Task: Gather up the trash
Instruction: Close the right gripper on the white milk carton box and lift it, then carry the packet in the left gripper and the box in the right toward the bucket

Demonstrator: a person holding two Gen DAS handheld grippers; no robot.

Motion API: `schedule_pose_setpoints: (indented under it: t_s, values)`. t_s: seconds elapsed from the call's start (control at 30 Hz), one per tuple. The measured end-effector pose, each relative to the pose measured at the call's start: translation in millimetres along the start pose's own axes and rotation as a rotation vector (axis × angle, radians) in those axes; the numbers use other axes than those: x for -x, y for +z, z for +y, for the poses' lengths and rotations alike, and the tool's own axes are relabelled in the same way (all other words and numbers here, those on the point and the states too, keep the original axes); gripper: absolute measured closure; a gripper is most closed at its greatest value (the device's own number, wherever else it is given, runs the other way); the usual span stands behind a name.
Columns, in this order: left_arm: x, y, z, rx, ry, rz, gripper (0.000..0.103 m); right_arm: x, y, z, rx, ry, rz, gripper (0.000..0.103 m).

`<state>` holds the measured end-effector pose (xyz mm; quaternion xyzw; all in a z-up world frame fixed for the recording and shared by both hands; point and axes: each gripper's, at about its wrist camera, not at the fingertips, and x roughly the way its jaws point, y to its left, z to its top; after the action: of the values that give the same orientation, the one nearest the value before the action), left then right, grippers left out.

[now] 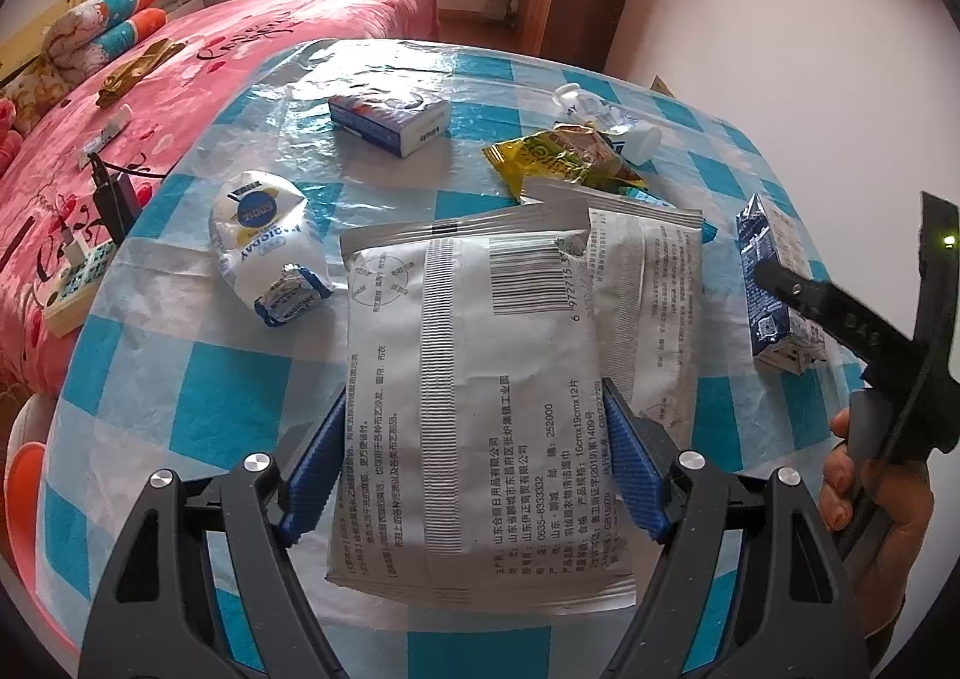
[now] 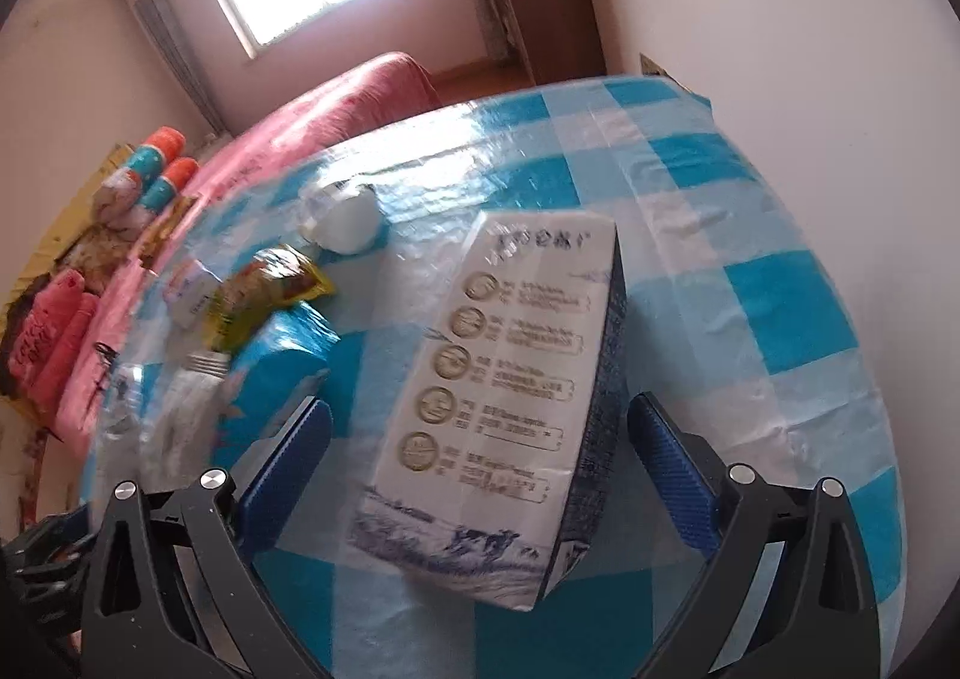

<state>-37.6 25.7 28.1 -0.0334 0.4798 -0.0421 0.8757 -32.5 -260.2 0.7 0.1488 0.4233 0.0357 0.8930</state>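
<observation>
My left gripper [image 1: 474,403] is shut on a grey-white printed wipes packet [image 1: 480,379], its blue pads pressing the packet's two side edges just above the checked tablecloth [image 1: 180,409]. A second similar grey sheet [image 1: 654,307] shows behind the packet on the right. A blue-and-white milk carton [image 2: 498,379] lies on the cloth. My right gripper [image 2: 480,406] stands open around it, with a gap between each pad and the carton. In the left wrist view the same carton [image 1: 774,289] lies at the right, under the right gripper's black finger [image 1: 840,313].
More trash lies on the table: a crumpled white bag [image 1: 258,241], a blue-white box [image 1: 390,123], a yellow snack wrapper [image 1: 564,159] and a clear bottle [image 1: 606,120]. A pink bed [image 1: 180,78] with a power strip [image 1: 78,283] borders the left. A hand [image 1: 870,499] holds the right gripper.
</observation>
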Motion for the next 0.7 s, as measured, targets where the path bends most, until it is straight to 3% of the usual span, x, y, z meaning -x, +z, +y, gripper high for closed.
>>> schedule_pose_setpoints:
  t_s: [0.07,0.13,0.23,0.53,0.7]
  values:
    - [2.1,0.1,1.4,0.007,0.005,-0.003,0.025,-0.9,-0.1,0.8,0.014,-0.031,-0.001,0.008]
    - [5.0,-0.4,3.5,0.013,0.011,-0.008,0.026,-0.6,-0.1,0.7,0.026,-0.065,-0.013,0.025]
    - [9.3,-2.6,5.8,0.019,0.022,-0.012,0.026,-0.2,-0.1,-0.5,0.034,-0.082,-0.02,0.035]
    - [24.3,-11.3,16.3,0.037,0.009,-0.036,0.026,4.4,-1.1,0.2,0.055,-0.056,-0.05,0.037]
    - [31.8,-16.2,24.6,0.047,-0.015,-0.053,0.026,11.2,-2.7,7.5,0.075,0.016,-0.081,0.037]
